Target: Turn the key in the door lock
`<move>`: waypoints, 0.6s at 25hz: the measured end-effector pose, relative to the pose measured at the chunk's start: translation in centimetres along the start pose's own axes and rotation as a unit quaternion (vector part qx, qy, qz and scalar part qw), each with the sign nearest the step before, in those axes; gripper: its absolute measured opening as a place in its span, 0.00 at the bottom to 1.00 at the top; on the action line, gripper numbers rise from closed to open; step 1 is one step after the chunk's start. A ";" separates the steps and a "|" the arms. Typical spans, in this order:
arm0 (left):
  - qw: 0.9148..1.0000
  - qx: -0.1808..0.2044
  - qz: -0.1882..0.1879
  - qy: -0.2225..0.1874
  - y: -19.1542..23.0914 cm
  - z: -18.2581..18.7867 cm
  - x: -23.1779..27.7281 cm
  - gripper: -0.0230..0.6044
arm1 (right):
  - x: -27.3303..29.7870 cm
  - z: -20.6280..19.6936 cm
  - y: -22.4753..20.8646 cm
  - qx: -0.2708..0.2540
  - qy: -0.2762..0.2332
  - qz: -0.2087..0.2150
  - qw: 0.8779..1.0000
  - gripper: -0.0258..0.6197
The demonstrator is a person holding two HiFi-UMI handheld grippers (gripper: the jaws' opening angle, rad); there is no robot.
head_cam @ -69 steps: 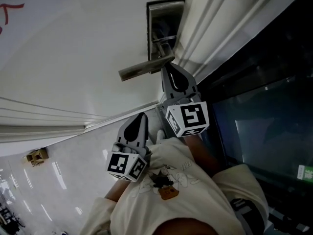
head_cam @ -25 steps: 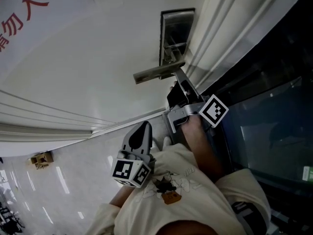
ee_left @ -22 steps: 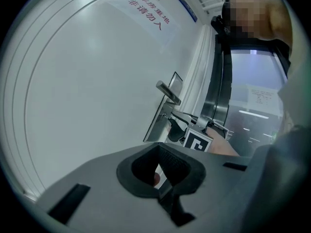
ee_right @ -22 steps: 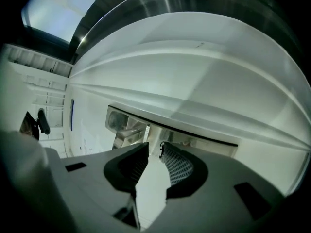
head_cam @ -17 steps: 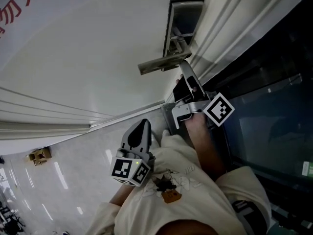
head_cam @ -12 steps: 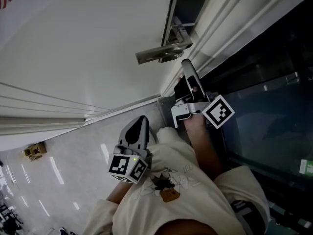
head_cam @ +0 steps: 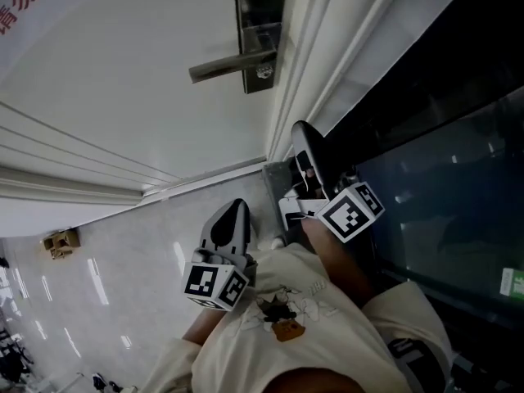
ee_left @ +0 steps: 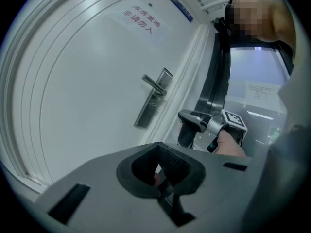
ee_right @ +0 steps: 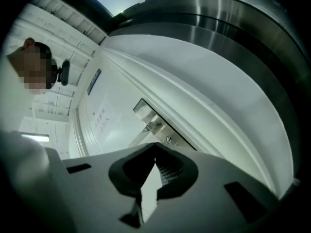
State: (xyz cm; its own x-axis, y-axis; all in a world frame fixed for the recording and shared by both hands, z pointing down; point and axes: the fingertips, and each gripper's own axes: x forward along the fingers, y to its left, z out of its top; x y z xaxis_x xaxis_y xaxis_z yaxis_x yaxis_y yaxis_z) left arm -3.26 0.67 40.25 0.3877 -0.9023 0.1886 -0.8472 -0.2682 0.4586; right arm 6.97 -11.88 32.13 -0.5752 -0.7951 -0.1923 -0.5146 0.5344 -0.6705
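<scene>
Head view: my right gripper (head_cam: 300, 129) has its jaws pressed together on nothing. It sits off the door (head_cam: 123, 80), with the lock cylinder (head_cam: 264, 71) above and ahead of its tips, just under the lever handle (head_cam: 225, 65). My left gripper (head_cam: 237, 207) hangs lower, beside the right one and well apart from the lock plate (head_cam: 260, 6). I judge the step in hand to be getting onto the key. I should bring the right tips square to the cylinder, spread the jaws only as far as a key head needs, pinch it flat, then roll about its axis without pushing sideways.

Left gripper view: the jaws are together, and low in the gap is a small reddish speck I cannot identify. Only here do I see the whole plate from the side, up and ahead of the left tips. The right gripper is to their right, short of the door.

Right gripper view: the pads meet, with only white door showing beneath them. The cylinder appears as a small round face just above the tips, clearer than in the other views. Whether a key sits in it I cannot tell.
</scene>
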 end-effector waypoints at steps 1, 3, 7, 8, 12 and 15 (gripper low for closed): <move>1.000 0.007 -0.007 0.011 -1.4 -1.1 -0.1 0.04 | -1.3 0.3 0.3 -0.011 0.002 0.003 1.000 0.05; 0.999 0.019 -0.020 0.030 -4.0 -3.0 -0.3 0.04 | -4.0 0.7 0.6 -0.029 0.004 0.005 1.000 0.05; 0.998 0.025 -0.019 0.047 -7.4 -5.5 -1.7 0.04 | -9.2 0.5 0.9 -0.095 0.021 -0.002 0.995 0.05; 0.998 0.025 -0.018 0.050 -7.7 -6.0 -2.0 0.04 | -10.2 0.1 1.1 -0.118 0.028 -0.004 0.993 0.05; 0.998 0.035 -0.025 0.044 -9.2 -6.2 -2.9 0.04 | -13.6 -1.5 2.8 -0.213 0.058 0.000 0.975 0.05; 0.998 0.042 -0.033 0.032 -9.6 -5.8 -3.3 0.04 | -15.2 -3.0 3.8 -0.277 0.076 0.005 0.958 0.05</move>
State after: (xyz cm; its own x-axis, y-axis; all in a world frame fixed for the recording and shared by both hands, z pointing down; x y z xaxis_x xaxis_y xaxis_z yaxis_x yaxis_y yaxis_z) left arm 5.71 8.19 40.20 0.4634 -0.8591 0.2175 -0.8458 -0.3555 0.3977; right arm 11.81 3.14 34.67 -0.6469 -0.7601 -0.0614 -0.7423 0.6461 -0.1775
